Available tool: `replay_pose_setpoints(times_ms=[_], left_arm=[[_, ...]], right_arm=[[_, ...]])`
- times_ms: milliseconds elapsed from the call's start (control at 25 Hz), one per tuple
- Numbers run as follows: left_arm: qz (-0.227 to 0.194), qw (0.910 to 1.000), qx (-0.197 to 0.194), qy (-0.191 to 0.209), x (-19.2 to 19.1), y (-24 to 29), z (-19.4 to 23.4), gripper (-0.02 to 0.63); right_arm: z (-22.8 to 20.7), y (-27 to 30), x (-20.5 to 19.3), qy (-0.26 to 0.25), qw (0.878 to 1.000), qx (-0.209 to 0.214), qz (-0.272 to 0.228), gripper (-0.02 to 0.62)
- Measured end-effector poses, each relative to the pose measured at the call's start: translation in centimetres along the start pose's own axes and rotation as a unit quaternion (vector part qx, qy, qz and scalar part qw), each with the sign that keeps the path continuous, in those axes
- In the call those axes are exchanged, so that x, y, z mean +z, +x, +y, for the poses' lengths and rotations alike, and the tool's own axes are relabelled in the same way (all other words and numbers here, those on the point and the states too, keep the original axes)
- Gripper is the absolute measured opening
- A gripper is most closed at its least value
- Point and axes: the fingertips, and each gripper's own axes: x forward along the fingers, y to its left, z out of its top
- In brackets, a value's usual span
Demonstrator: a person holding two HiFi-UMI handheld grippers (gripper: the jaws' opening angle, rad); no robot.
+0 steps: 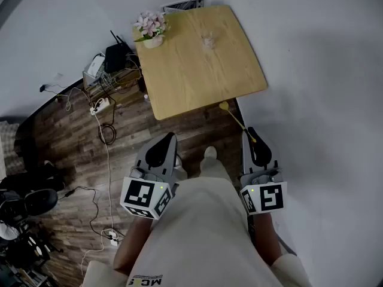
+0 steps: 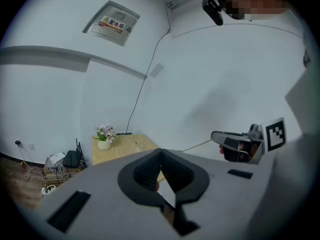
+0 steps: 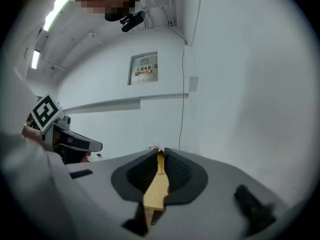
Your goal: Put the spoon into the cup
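A clear cup stands on the far part of the wooden table. My right gripper is shut on the handle of a yellow wooden spoon. The spoon's bowl points toward the table's near right corner, short of the cup. In the right gripper view the spoon runs up between the jaws of the right gripper. My left gripper hangs over the floor in front of the table, its jaws together with nothing in them. The left gripper points toward the table.
A pot of pink flowers stands at the table's far left corner. A router, a power strip and loose cables lie on the wood floor left of the table. White wall runs along the right.
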Motion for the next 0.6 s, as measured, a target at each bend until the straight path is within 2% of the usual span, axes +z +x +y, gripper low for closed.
replay_pose_setpoints(times_ms=[320,600], left_arm=[[0.002,1.0000,0.007,-0.004,-0.7,0.0,-0.3,0.011],[0.006,0.9999,0.015,0.000,-0.5,1.1,-1.4,0.011]], right_arm=[[-0.2,0.0,-0.1,-0.004,1.000,0.004,0.003,0.054],[-2.2,-0.2,-0.4,0.005,1.000,0.003,-0.001,0.054]])
